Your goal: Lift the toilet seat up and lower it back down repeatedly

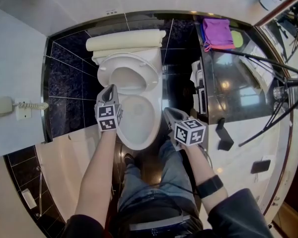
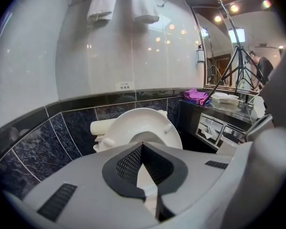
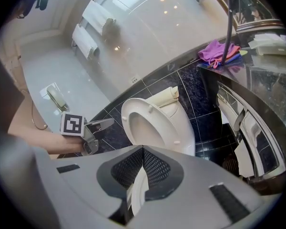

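Head view looks straight down on a white ceramic toilet bowl (image 1: 139,125) set against dark marbled wall tiles (image 1: 64,78). The white oval plastic toilet seat (image 1: 124,59) is lifted off the bowl rim and tilts back toward the cream-coloured tank (image 1: 124,41). The left tool (image 1: 111,88) hangs over the bowl's left edge, just in front of the raised seat. The right tool (image 1: 166,110) is to the right of the bowl, apart from it.

In the left gripper view the left tool (image 2: 142,145) has its jaws brought together at the tips with nothing clamped. The seat (image 2: 133,120) stands beyond them with its underside bumpers showing.

The right gripper view shows the right tool (image 3: 143,148) likewise closed and empty. The seat (image 3: 174,130) is up ahead of it, and the left tool (image 3: 107,122) is beside the seat without touching it.

A purple cloth (image 1: 216,32) lies on the dark glossy surface (image 1: 238,83) to the right of the toilet.
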Action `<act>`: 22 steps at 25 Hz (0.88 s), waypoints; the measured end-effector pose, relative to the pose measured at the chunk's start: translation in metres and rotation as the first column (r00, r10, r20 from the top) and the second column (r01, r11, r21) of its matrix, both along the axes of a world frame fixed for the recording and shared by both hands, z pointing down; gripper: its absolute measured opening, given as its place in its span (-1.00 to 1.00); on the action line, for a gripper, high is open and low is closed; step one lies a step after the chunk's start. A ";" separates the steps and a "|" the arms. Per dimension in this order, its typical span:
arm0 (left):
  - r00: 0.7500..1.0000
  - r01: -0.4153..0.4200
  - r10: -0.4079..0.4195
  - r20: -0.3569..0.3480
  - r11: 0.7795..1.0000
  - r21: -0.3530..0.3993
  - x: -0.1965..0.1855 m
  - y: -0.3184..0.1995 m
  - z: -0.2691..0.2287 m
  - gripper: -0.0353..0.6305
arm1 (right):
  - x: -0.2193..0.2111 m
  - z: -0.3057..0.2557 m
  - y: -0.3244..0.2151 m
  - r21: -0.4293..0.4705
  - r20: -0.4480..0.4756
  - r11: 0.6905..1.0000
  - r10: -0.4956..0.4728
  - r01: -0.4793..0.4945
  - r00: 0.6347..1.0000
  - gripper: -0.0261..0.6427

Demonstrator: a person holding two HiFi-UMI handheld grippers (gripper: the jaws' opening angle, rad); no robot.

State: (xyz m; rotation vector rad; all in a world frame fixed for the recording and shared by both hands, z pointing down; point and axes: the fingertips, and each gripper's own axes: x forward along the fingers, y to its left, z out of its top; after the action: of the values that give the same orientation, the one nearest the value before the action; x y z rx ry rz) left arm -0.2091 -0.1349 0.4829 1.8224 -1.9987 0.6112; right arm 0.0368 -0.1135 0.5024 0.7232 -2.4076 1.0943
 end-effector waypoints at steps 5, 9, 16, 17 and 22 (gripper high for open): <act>0.999 -0.048 0.048 -0.003 0.999 0.000 0.014 0.039 -0.030 -0.90 | -0.009 -0.032 0.007 0.081 -0.035 0.996 -0.035 0.037 0.999 -0.87; 0.998 -0.063 0.063 -0.019 0.998 0.019 0.018 0.077 -0.058 -0.90 | -0.010 -0.059 0.018 0.161 -0.098 0.985 -0.050 0.065 0.994 -0.87; 0.992 -0.126 0.127 -0.029 0.991 0.037 0.027 0.145 -0.109 -0.90 | 0.002 -0.105 0.045 0.256 -0.159 0.966 0.001 0.040 0.987 -0.88; 0.991 -0.126 0.127 -0.036 0.991 0.040 0.027 0.154 -0.115 -0.90 | 0.004 -0.111 0.050 0.267 -0.164 0.963 0.011 0.034 0.986 -0.88; 0.988 -0.140 0.144 -0.046 0.987 0.081 0.020 0.189 -0.142 -0.90 | 0.009 -0.140 0.066 0.327 -0.177 0.945 0.060 0.001 0.982 -0.88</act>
State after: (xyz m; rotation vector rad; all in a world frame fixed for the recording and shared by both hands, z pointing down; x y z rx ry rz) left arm -0.1892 0.0545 0.3407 2.0194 -1.8949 0.5276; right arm 0.0462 -0.0472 0.3621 0.9256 -2.4462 0.6085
